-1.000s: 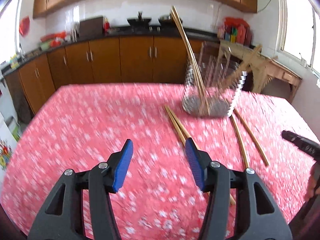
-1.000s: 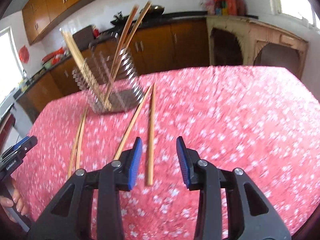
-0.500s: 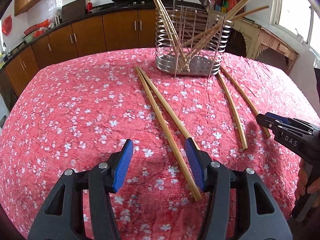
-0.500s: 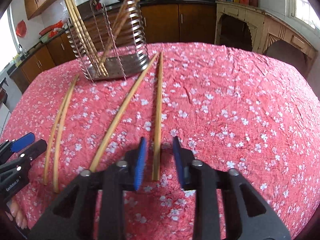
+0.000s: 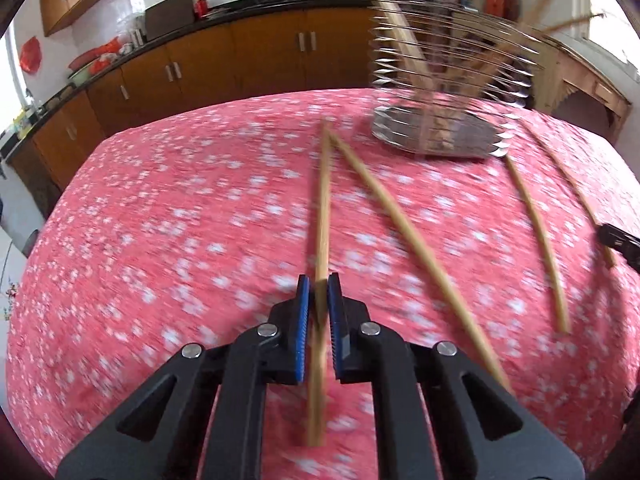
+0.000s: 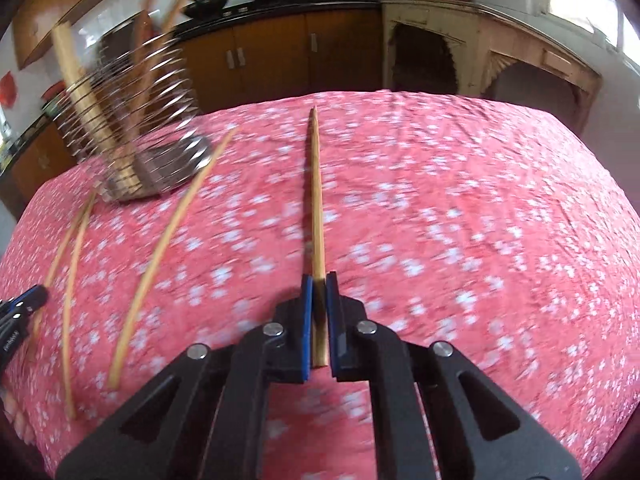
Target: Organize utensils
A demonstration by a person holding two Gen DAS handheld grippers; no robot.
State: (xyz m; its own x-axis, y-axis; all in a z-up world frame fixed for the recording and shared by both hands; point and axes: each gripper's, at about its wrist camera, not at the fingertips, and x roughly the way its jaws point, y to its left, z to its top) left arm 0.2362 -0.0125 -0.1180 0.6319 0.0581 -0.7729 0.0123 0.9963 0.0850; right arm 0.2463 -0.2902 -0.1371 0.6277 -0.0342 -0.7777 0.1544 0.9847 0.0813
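My left gripper [image 5: 318, 286] is shut on a wooden chopstick [image 5: 323, 208] that points ahead toward the wire utensil holder [image 5: 444, 92]. A second chopstick [image 5: 404, 232] lies loose just right of it. My right gripper [image 6: 319, 280] is shut on another chopstick [image 6: 315, 184] that points straight ahead. The wire holder [image 6: 132, 120] with several chopsticks standing in it is at the right wrist view's upper left. Both views are blurred by motion.
Two more chopsticks [image 5: 536, 232] lie at the right in the left wrist view; three loose ones [image 6: 168, 240] lie left in the right wrist view. The table has a red flowered cloth [image 6: 460, 220]. Wooden cabinets [image 5: 208, 64] stand behind. The other gripper's tip [image 6: 20, 308] shows at the left edge.
Both grippers have closed, each on a chopstick that lay between its fingers. Both have moved lower and forward over the cloth.
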